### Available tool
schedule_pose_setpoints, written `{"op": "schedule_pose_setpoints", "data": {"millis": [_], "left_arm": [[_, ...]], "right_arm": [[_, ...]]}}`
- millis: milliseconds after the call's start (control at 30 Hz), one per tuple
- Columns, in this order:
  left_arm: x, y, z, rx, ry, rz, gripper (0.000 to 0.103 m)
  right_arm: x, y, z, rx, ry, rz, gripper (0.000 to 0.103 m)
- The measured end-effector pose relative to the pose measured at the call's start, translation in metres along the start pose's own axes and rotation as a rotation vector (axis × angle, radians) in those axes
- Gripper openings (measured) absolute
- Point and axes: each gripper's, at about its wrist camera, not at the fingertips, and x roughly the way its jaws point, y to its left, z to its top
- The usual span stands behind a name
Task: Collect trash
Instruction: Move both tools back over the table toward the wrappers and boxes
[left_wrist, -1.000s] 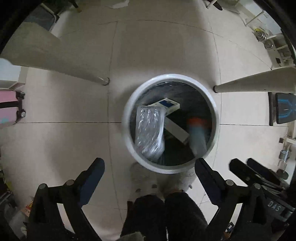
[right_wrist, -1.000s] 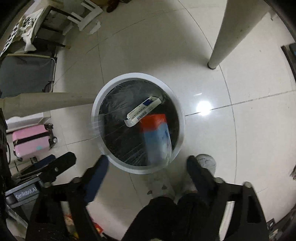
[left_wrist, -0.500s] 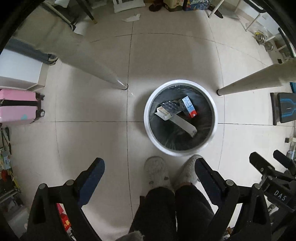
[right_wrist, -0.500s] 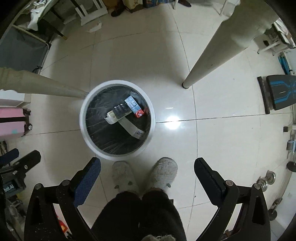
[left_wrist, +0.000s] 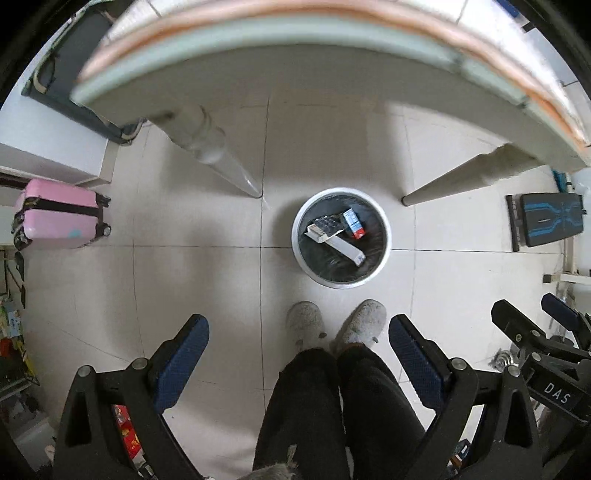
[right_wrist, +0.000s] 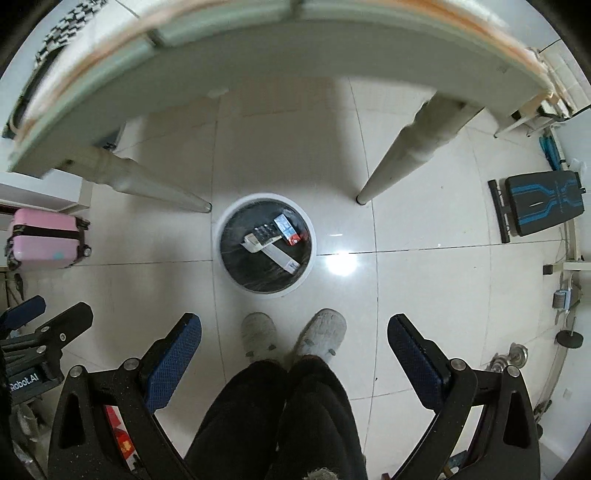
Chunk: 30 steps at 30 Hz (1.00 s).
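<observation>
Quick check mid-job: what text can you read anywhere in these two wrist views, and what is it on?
"DAS": white label on the right gripper, seen from the left wrist.
"Robot.AI": label on the left gripper, seen from the right wrist; its start is cut off.
Print on the boxes in the trash bin: too small to read.

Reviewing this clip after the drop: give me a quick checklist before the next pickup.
1. Left claw empty, open: ok.
2. Right claw empty, open: ok.
3. Boxes inside the bin, none on the rim: ok.
4. Bin upright on the floor, between the table legs: ok.
5. Floor around the bin free of dropped trash: ok.
6. More trash on the table: cannot tell, only its edge and underside show.
</observation>
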Motion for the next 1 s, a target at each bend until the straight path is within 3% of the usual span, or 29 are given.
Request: {"op": "schedule_pose_setpoints", "data": {"millis": [300,533,667,800,933,1000], "left_arm": [[-0.089,0.013,0.010,0.009,-0.101,-0.023,0.100],[-0.153,0.026,0.066,-0.043,-0.267,-0.006,0.100],[-0.175,0.030,0.117,-0.083,-0.335,0.026,0.103],[-0.179,0.025,0.171,-0.125,-0.348,0.089,0.103],[-0.167,0.019,0.241,-0.202,-0.321,0.177,0.103],[-0.159,0.016,0.277,-0.267,-0.288,0.180,0.103]], "right_arm": [[-0.113,0.019,-0.005,0.039,-0.055,0.050,0.102],[-0.163,0.024,0.045,0.082,-0.095,0.121,0.102],[-0.179,0.014,0.106,0.094,-0.126,0.151,0.102],[-0.180,0.002,0.183,0.047,-0.143,0.142,0.102],[-0.181,-0.005,0.295,-0.070,-0.161,0.096,0.102],[-0.175,-0.005,0.354,-0.122,-0.153,0.067,0.102]]}}
